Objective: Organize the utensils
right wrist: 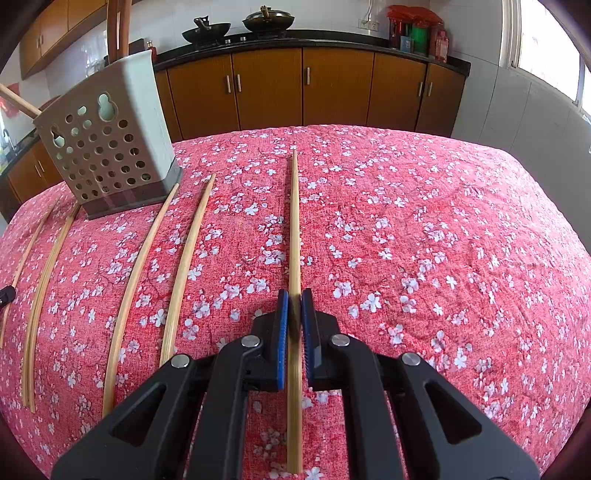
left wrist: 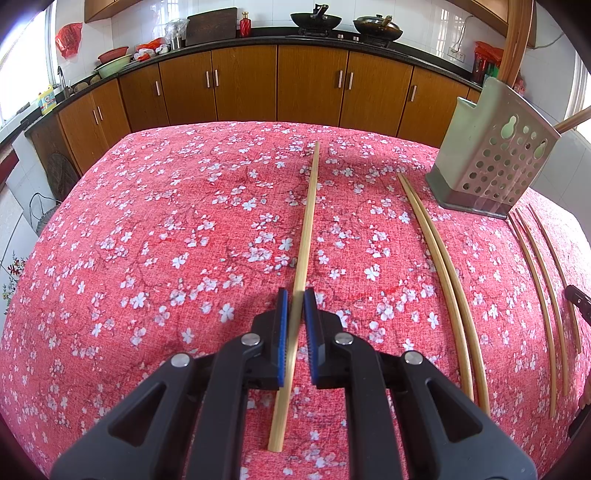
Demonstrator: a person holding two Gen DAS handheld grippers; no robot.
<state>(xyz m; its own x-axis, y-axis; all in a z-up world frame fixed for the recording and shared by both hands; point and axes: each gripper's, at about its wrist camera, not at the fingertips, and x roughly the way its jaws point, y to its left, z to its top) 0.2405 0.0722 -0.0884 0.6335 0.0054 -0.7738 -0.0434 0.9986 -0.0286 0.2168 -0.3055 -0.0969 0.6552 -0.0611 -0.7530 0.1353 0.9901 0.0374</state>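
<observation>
In the left wrist view my left gripper (left wrist: 295, 295) is shut on a bamboo chopstick (left wrist: 309, 206) that points away over the red floral tablecloth. In the right wrist view my right gripper (right wrist: 294, 295) is shut on another bamboo chopstick (right wrist: 294, 221). A pale green perforated utensil holder (left wrist: 495, 162) stands at the right of the left view and at the left of the right view (right wrist: 103, 147). Several more chopsticks lie on the cloth: a pair (left wrist: 439, 266) next to the holder and others (left wrist: 543, 280) further right; they also show in the right view (right wrist: 147, 266).
The table (left wrist: 147, 221) is covered by a red cloth with white blossoms. Behind it run wooden kitchen cabinets (left wrist: 310, 85) with a dark counter holding woks (left wrist: 314, 20) and containers. A wooden chair back (left wrist: 517, 40) rises behind the holder.
</observation>
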